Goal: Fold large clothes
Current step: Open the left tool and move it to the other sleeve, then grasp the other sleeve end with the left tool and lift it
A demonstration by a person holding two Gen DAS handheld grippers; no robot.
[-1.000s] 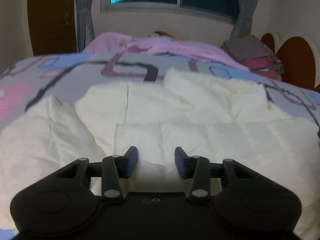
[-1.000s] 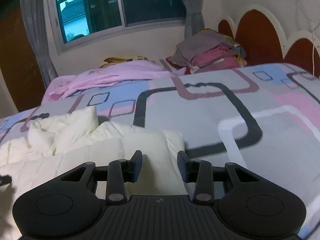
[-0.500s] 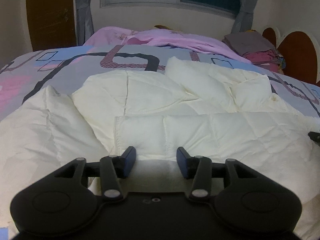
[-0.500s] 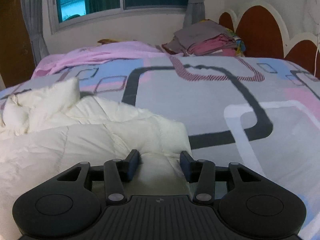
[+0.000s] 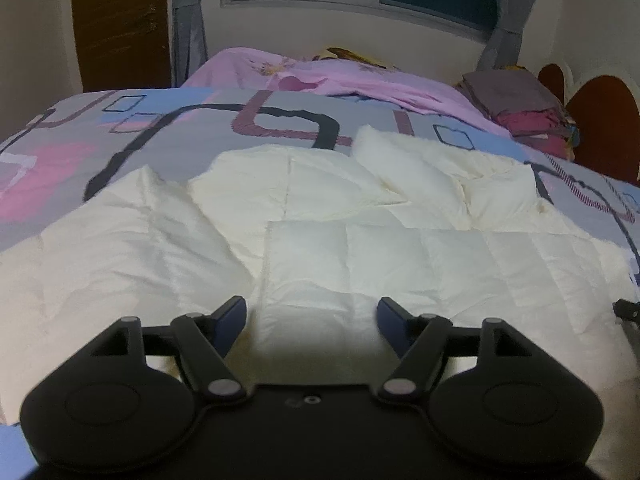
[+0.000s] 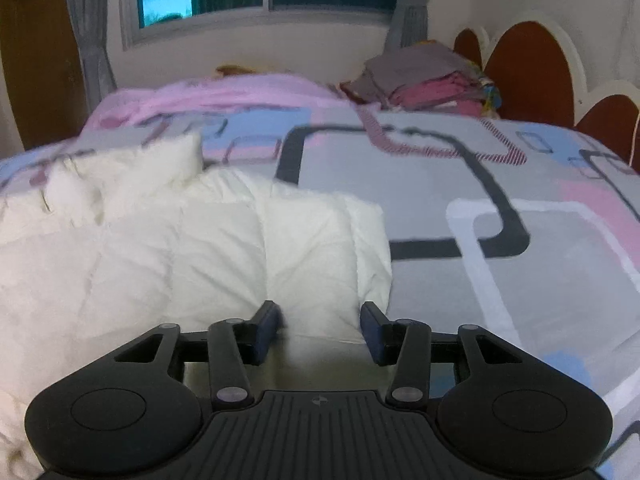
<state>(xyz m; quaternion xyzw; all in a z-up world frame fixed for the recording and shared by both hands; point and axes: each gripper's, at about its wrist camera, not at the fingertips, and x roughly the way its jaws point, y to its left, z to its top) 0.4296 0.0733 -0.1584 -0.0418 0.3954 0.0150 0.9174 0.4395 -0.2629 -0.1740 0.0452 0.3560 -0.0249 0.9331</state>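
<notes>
- Left tongs [image 5: 312,316] gape, unclenched, over the white quilted garment [image 5: 360,240].
- Right tongs [image 6: 320,332], also released, straddle its near edge; pinch both layers evenly.

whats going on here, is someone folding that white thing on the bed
Yes. A person with a gripper in each hand is working on a puffy white quilted jacket spread over the patterned bedspread. The left gripper is open and low over the jacket's near edge. The right gripper is open too, at the jacket's right-hand edge. Neither has hold of the fabric, and the jacket lies rumpled, not yet folded. A stack of folded clothes sits by the headboard.
</notes>
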